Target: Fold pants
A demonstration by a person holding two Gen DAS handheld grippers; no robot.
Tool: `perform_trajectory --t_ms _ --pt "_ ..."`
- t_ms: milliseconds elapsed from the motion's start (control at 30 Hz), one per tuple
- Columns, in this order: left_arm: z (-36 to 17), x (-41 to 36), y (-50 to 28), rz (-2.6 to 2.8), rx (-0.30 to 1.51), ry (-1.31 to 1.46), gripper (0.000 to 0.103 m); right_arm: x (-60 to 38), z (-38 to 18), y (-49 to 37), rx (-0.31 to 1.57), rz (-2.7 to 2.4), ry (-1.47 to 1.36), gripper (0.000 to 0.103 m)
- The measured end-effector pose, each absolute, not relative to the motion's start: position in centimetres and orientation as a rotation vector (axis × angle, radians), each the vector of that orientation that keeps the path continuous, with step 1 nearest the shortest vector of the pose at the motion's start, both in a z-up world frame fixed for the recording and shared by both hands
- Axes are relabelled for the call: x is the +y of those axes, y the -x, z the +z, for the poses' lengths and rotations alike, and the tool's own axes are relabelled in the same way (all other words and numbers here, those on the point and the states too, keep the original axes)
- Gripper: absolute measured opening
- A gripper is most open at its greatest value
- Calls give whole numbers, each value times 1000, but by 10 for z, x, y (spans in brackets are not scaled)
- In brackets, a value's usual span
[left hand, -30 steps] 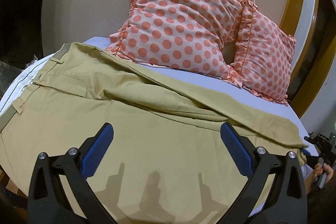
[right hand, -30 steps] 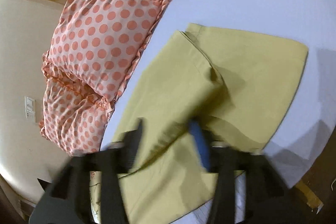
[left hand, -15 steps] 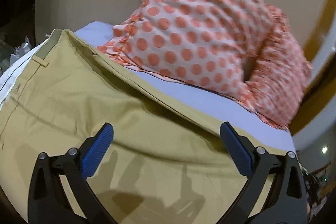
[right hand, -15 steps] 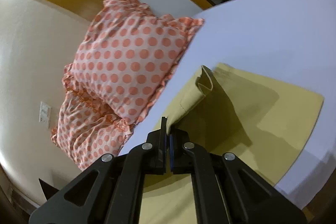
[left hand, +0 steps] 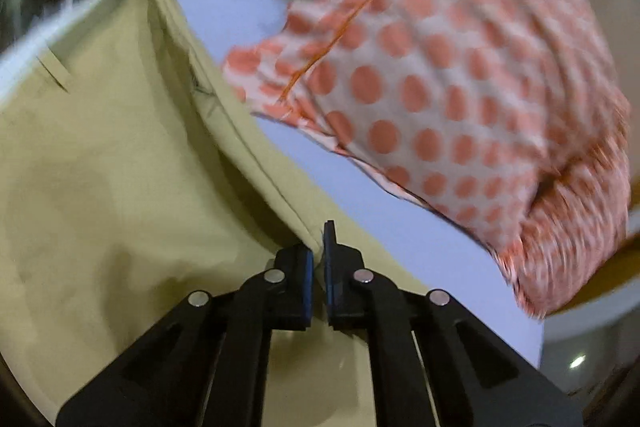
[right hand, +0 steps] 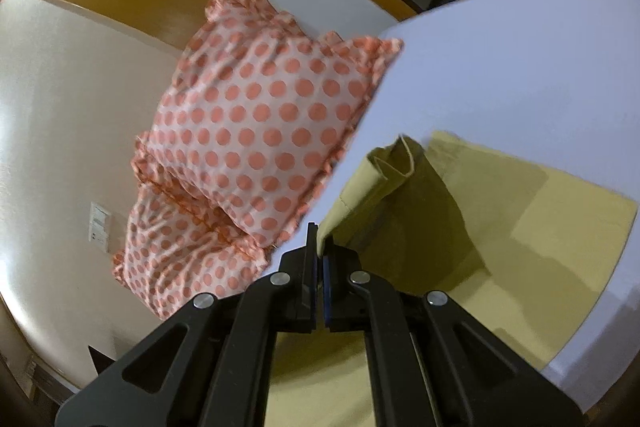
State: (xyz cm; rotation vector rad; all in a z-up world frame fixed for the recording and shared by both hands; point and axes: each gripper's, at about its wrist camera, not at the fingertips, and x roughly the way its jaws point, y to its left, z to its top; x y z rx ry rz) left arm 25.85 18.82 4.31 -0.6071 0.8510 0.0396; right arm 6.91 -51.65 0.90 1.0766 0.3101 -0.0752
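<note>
Since a second ago the left gripper (left hand: 319, 251) has closed onto the pants (left hand: 100, 167) on the bed (right hand: 500, 67), the right gripper (right hand: 319, 247) likewise pinching their far edge, where this soft, light cloth holds best.

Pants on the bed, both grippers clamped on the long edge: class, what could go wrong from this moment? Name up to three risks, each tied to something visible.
1. The left gripper and right gripper each pinch only a thin strip of the pants; the edge may slip out when pulled.
2. The polka-dot pillows lie close beside that edge, so the lifted cloth might drag against them.
3. The raised leg end is bunched, so a crease could get folded in.
</note>
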Motion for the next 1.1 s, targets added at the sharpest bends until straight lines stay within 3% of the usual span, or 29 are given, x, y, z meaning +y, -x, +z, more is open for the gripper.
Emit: perform_trajectory --t_ms 167,267,433,600,633,700,733,767,900,1100 --pt "84 177 -127 -10 722 495 10 -526 26 -29 225 -132 -1052 2" --pt "60 173 -52 2 748 499 10 -528 13 -17 259 -188 -1051 2" --pt "6 176 -2 23 836 594 7 -534 -27 -11 353 -273 -1118 2" --pt "-3 172 8 4 811 589 9 -535 -34 -9 413 -311 -1081 2" --pt "-3 171 8 3 810 576 11 -534 -32 -8 430 -324 -1063 5" --pt "-2 171 12 -19 796 564 15 -534 -28 1 439 -368 -1043 31" --pt "-2 171 14 -32 790 564 18 -534 -25 8 422 -400 -1027 59" --pt "-2 171 18 -56 775 567 25 -535 -23 14 402 -420 -1014 66" --pt "-2 173 30 -134 729 569 37 -538 -27 26 398 -464 -991 66" --pt "-6 179 40 -174 704 610 44 -528 -41 15 412 -380 -1005 64"
